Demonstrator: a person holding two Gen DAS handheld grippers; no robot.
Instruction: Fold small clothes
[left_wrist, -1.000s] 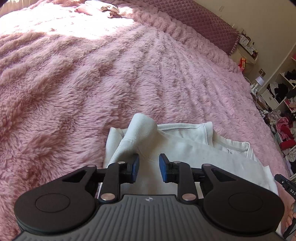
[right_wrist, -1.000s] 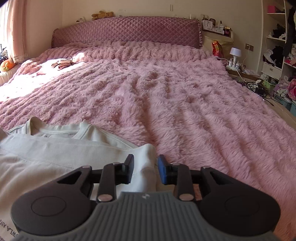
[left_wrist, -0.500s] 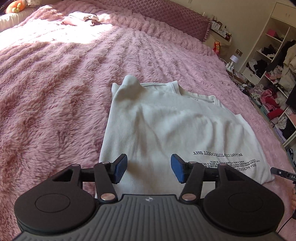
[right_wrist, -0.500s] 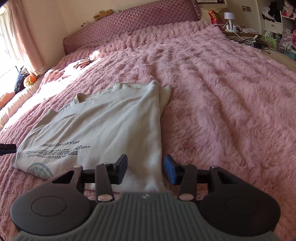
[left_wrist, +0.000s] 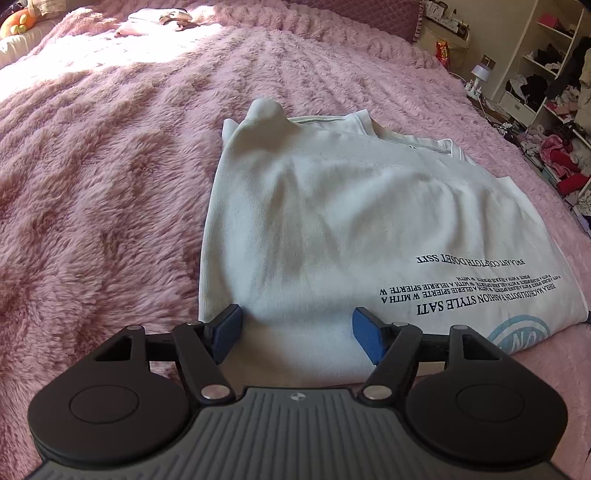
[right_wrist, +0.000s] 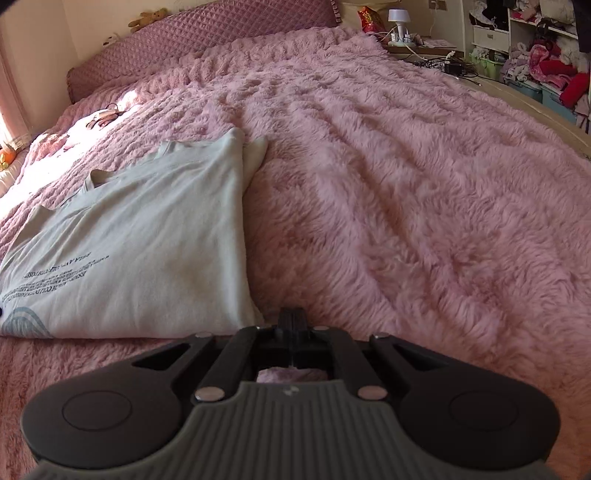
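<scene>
On the fluffy pink bed blanket (left_wrist: 110, 184), left tongs (left_wrist: 295, 334), just spread apart, straddle the folded white printed T-shirt's (left_wrist: 332, 221) hem, right tongs (right_wrist: 291, 325) together and empty beside it; next fold needs matched corner grips.

Daylight enters from the far left, overexposing a patch of the pink fur bedspread (left_wrist: 110, 155) near the headboard (right_wrist: 207, 48) in both wrist views. The remainder is evenly, softly lit. Fisheye distortion curves the frame edges and the shelves (left_wrist: 546, 74). The white T-shirt (left_wrist: 332, 221) is sharp, faintly shadowed; no motion blur.
</scene>
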